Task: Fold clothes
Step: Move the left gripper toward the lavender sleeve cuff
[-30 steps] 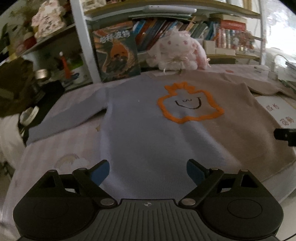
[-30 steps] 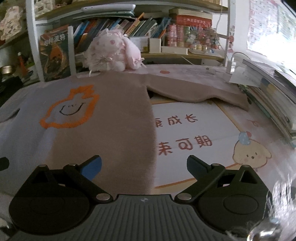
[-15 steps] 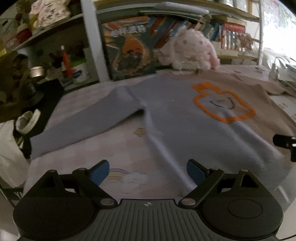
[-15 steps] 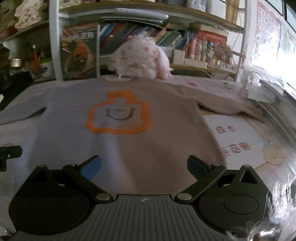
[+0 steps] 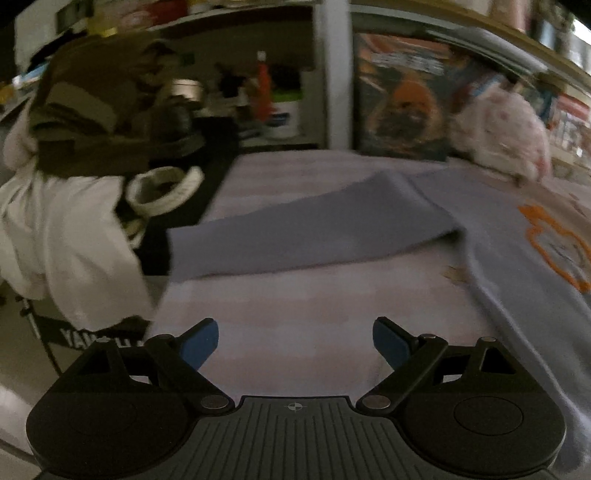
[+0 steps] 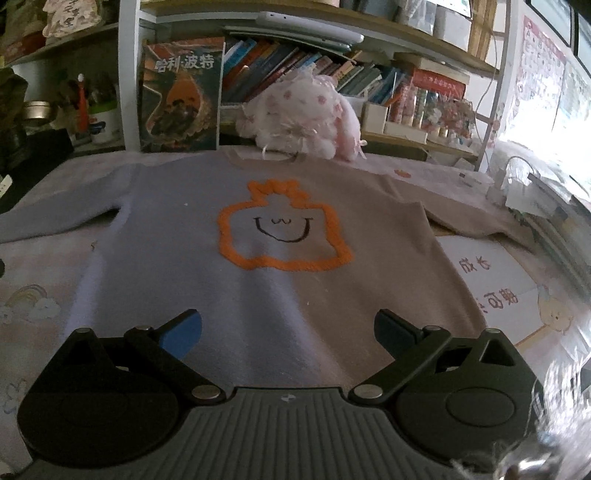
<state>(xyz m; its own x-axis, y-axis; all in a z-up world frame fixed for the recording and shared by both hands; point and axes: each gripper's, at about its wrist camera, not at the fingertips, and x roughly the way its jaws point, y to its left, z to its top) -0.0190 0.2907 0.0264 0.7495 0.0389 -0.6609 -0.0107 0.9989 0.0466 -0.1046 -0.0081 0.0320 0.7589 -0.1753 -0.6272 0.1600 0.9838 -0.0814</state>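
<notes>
Sweater is laid flat, front up, on the desk, hem toward the cameras, collar toward the shelf and plush toy. No fold has been made yet.

Left gripper: jaws spread wide, nothing held; bare desk mat is seen between them. Right gripper: jaws likewise spread, empty, poised over the hem near the body's centre line.

Key relation: the left sleeve is stretched out ahead of the left gripper, long axis running crosswise from the shoulder at upper right down to the cuff at the left, the cuff apparently at the desk edge (frame is motion-blurred). Left gripper is judged the nearer one for that sleeve. The right sleeve is laid out to the far right of the right gripper.

A heap of other clothes is seen just beyond the cuff; snagging risk is judged low.
</notes>
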